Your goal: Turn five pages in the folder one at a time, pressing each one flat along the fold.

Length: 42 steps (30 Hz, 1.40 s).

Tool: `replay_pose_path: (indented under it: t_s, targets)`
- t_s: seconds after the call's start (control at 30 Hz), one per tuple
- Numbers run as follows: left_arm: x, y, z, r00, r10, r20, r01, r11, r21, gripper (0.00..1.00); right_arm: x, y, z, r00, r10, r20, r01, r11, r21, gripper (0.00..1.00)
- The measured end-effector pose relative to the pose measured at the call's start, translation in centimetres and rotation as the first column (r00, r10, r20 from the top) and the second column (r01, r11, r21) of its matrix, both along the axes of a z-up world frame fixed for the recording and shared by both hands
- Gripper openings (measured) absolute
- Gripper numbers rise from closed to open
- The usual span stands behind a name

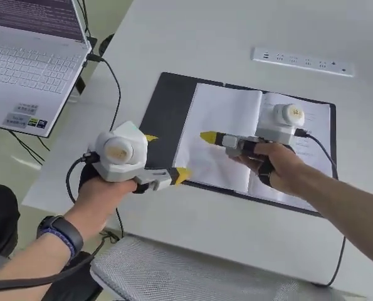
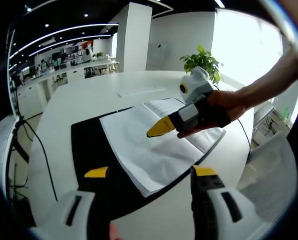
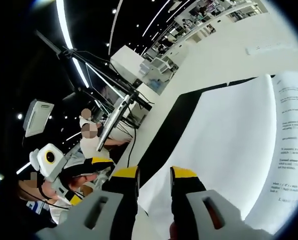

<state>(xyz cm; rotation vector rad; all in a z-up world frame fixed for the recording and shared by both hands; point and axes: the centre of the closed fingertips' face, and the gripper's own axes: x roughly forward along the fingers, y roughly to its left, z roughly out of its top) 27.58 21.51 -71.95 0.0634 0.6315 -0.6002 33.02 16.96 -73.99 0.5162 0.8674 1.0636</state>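
Right claw [image 1: 208, 136] hides part of the folder [image 1: 164, 106].

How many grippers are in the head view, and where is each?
2. The left gripper is beside the near left corner of the folder; the right gripper is over its white left page. Nothing seems to hide another.
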Motion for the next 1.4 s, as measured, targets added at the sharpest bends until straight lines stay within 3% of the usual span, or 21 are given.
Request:
replay_pose_path:
  t_s: [0.33, 0.47, 0.67, 0.8, 1.17, 1.4]
  targets:
    - [1.9, -1.0, 0.0, 1.000, -0.023, 0.021, 0.023, 1.000, 0.010, 0.52, 0.7, -4.4, 1.9, 0.996, -0.012, 0.089, 0.014, 1.000, -0.027, 0.23]
    - [2.3, -1.5, -0.9, 0.999, -0.038, 0.010, 0.037, 0.999, 0.023, 0.45, 0.9, -6.1, 2.7, 0.990, -0.019, 0.137, 0.026, 0.999, -0.046, 0.24]
    - [2.2, -2.1, -3.0, 0.998, -0.055, -0.031, 0.056, 0.998, 0.038, 0.37, 0.8, -8.2, 3.4, 0.985, -0.037, 0.167, 0.046, 0.998, -0.053, 0.25]
    - [1.9, -2.2, -4.9, 0.996, -0.044, -0.077, 0.047, 0.998, 0.042, 0.34, 0.8, -9.3, 3.7, 0.983, -0.059, 0.175, 0.069, 0.996, -0.051, 0.24]
    - [0.5, -2.1, -8.3, 0.989, -0.036, -0.143, 0.047, 0.996, 0.074, 0.29, -0.9, -10.8, 3.0, 0.985, -0.065, 0.160, 0.077, 0.995, -0.069, 0.23]
    - [0.2, -2.1, -8.6, 0.990, -0.019, -0.138, 0.030, 0.997, 0.073, 0.29, -1.5, -11.1, 2.5, 0.987, -0.061, 0.148, 0.073, 0.994, -0.079, 0.23]
